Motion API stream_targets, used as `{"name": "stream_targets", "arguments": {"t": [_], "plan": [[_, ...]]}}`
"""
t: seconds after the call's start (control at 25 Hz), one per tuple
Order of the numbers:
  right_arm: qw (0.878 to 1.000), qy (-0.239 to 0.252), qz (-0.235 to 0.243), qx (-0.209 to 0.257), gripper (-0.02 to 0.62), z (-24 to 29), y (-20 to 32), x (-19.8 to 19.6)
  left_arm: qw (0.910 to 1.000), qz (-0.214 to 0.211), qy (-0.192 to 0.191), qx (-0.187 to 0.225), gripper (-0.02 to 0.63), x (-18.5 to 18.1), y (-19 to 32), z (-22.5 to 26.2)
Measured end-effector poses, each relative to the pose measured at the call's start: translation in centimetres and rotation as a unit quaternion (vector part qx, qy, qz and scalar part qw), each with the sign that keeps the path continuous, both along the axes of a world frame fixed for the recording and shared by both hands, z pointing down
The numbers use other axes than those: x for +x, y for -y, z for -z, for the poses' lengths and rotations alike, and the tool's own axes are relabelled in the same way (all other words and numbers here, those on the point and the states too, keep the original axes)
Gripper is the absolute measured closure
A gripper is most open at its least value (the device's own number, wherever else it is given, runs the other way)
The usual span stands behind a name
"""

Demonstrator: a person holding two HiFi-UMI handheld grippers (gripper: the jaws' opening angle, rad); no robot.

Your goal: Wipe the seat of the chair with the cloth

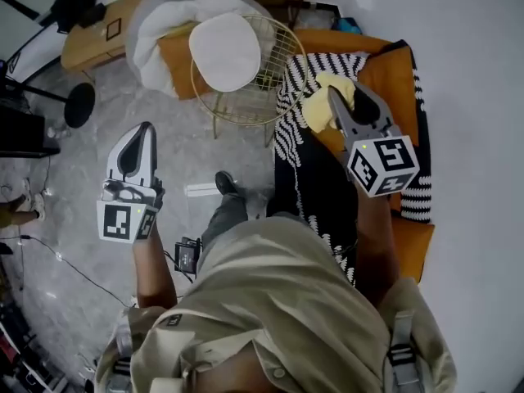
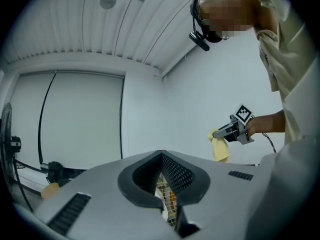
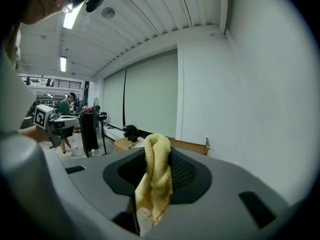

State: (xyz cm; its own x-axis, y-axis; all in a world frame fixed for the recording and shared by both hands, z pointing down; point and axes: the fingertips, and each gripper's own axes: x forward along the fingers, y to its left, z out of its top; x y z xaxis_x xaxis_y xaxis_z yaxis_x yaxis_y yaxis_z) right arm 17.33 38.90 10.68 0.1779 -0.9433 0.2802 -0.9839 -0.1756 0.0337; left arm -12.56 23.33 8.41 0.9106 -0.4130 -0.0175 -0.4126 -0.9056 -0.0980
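Observation:
In the head view a gold wire chair point(image 1: 282, 64) with a round white seat pad point(image 1: 225, 51) stands on the marble floor ahead of me. My right gripper point(image 1: 334, 95) hovers to the right of the chair, over the sofa, shut on a yellow cloth point(image 1: 323, 106). In the right gripper view the cloth point(image 3: 156, 179) hangs bunched between the jaws. My left gripper point(image 1: 147, 127) is held over the floor, left of the chair, its jaws together with nothing in them. Through their gap in the left gripper view a bit of the wire chair point(image 2: 167, 204) shows. That view also catches the right gripper point(image 2: 232, 130) and the cloth point(image 2: 220, 148).
An orange sofa point(image 1: 393, 72) carries a black-and-white striped blanket point(image 1: 303, 146) right of the chair. A white duvet point(image 1: 164, 23) lies behind it, next to a wooden table point(image 1: 98, 31). A round black stand base point(image 1: 80, 105) and a small black device point(image 1: 187, 256) sit on the floor.

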Motion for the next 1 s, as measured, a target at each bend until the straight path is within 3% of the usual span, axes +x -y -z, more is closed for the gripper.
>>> {"name": "stream_targets", "arguments": {"t": [0.12, 0.36, 0.52, 1.0], "plan": [[1.000, 0.003, -0.027, 0.000, 0.462, -0.3, 1.3, 0.0, 0.9989, -0.027, 0.038, -0.011, 0.591, -0.7, 2.7, -2.5], [0.999, -0.002, -0.046, -0.009, 0.462, 0.2, 7.1, -1.7, 0.9985, -0.047, 0.012, -0.024, 0.591, -1.5, 9.5, -1.6], [0.998, -0.002, -0.064, -0.006, 0.462, 0.2, 9.7, -2.5, 0.9972, -0.061, 0.038, -0.024, 0.591, -2.3, 13.0, -2.6], [0.999, 0.006, -0.052, -0.015, 0.462, -0.8, 16.7, -3.9, 0.9969, -0.057, 0.036, -0.041, 0.591, -3.2, 18.8, -3.3]]}}
